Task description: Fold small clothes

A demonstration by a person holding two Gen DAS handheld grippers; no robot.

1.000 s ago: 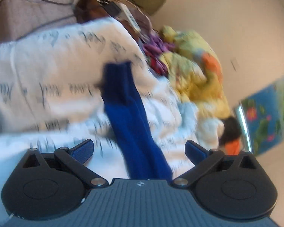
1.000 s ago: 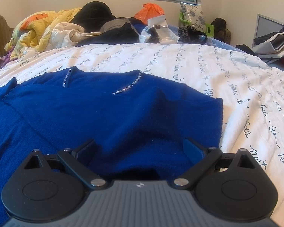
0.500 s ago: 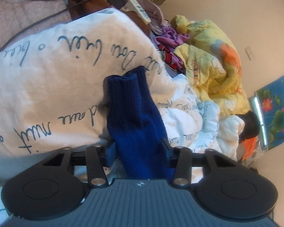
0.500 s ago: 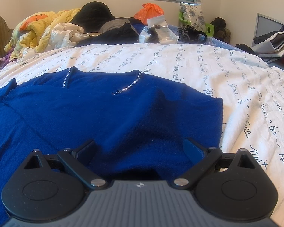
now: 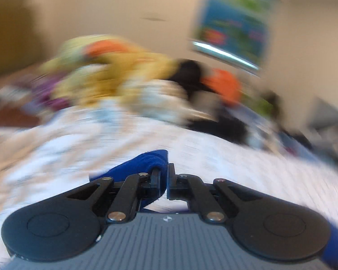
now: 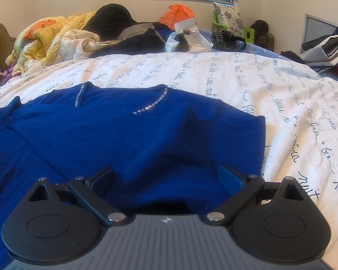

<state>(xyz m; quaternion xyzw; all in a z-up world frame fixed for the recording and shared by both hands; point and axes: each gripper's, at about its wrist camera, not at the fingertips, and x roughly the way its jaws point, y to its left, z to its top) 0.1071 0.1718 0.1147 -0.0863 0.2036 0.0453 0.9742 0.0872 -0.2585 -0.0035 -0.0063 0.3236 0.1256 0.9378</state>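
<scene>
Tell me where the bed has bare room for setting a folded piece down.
Free: the white script quilt right of the blue sweater, and the strip beyond its neckline. Crowded: the clothes pile along the far edge.

matt knitted blue sweater, crinkly cotton bedsheet.

Both 2 wrist cams sit low and close over the white bedspread, facing the window wall, sharing yellow quilt and orange bag.

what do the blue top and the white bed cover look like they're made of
Blue top: seemingly a soft, matte fine knit, with faint ribbing at its edges and small shiny stones along the neckline.
White bed cover: probably woven cotton-like cloth, matte, creased, printed with dark handwriting.
</scene>
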